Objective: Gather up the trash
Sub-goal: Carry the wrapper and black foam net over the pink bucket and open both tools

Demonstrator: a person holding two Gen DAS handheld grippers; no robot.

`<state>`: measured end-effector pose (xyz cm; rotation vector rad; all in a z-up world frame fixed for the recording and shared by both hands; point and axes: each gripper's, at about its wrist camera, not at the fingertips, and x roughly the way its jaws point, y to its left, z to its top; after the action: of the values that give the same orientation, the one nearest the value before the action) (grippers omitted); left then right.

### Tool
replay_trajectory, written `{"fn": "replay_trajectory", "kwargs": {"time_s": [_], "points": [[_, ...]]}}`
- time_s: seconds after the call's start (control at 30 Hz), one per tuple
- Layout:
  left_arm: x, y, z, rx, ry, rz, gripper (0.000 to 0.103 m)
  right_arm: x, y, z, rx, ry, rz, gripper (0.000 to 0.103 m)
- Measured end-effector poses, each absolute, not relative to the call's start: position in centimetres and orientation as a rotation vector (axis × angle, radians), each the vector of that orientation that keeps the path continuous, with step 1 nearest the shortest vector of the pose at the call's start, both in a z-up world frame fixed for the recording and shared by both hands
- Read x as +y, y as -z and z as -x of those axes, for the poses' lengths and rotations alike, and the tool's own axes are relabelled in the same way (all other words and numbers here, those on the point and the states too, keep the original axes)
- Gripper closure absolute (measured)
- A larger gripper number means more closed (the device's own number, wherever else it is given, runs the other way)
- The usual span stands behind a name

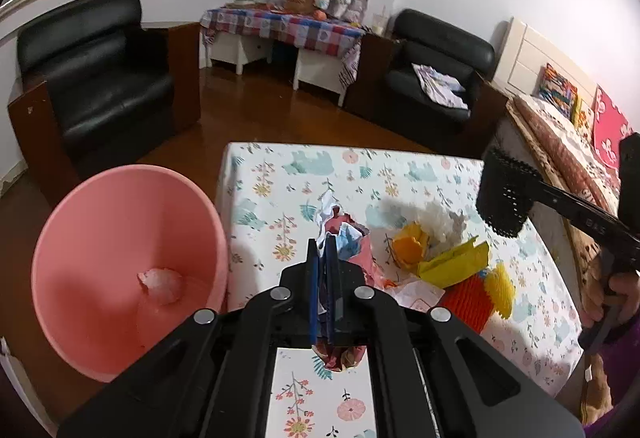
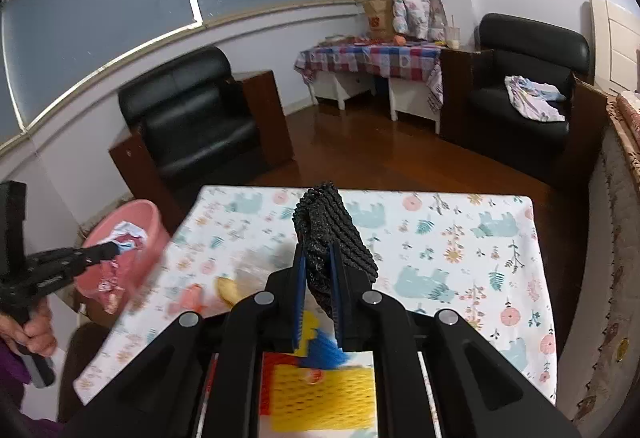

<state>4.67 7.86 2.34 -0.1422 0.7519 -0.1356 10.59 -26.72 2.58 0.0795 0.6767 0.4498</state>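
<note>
My left gripper (image 1: 322, 242) is shut on a crumpled red, white and blue wrapper (image 1: 347, 234), held over the table's left part beside the pink bin (image 1: 100, 238). The bin stands on the floor left of the table and holds one crumpled pink scrap (image 1: 162, 284). My right gripper (image 2: 318, 250) is shut on a black foam net (image 2: 334, 234), held above the table; it shows in the left wrist view (image 1: 506, 193) too. On the table lie orange peel (image 1: 408, 248), white tissue (image 1: 440, 222), a yellow paper (image 1: 456, 262) and red and yellow foam nets (image 1: 480, 298).
The table (image 2: 460, 278) has a floral cloth. Black armchairs (image 1: 100, 77) (image 1: 436, 69) stand on the wooden floor beyond it, with a checkered side table (image 1: 280, 25) between them. A bed (image 1: 568, 133) runs along the right.
</note>
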Motion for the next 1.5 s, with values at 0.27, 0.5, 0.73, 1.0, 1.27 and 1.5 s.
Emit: {"fn": "replay_trajectory", "kwargs": {"time_s": [0.27, 0.5, 0.73, 1.0, 1.27, 1.5], "points": [[9.6, -3.6, -3.2, 0.701, 0.066, 0.183, 0.1, -24.1, -5.8, -8.8, 0.633, -0.558, -0.155, 0.092], [11.3, -4.7, -1.6, 0.662, -0.003, 0.209, 0.1, -20.5, -7.0, -8.1, 0.632, -0.64, -0.162, 0.092], [13.0, -5.2, -0.5, 0.639, -0.083, 0.234, 0.1, -15.8, -7.5, -7.8, 0.659, -0.745, -0.155, 0.092], [15.5, -5.8, 1.0, 0.596, -0.171, 0.243, 0.1, -9.2, -7.8, -7.9, 0.703, -0.851, -0.14, 0.092], [17.2, -5.7, 1.4, 0.564, -0.228, 0.257, 0.1, -2.2, -7.4, -9.4, 0.758, -0.952, -0.21, 0.092], [18.8, -4.2, 1.1, 0.582, -0.274, 0.262, 0.1, 1.3, -4.6, -10.9, 0.827, -0.958, -0.266, 0.092]]}}
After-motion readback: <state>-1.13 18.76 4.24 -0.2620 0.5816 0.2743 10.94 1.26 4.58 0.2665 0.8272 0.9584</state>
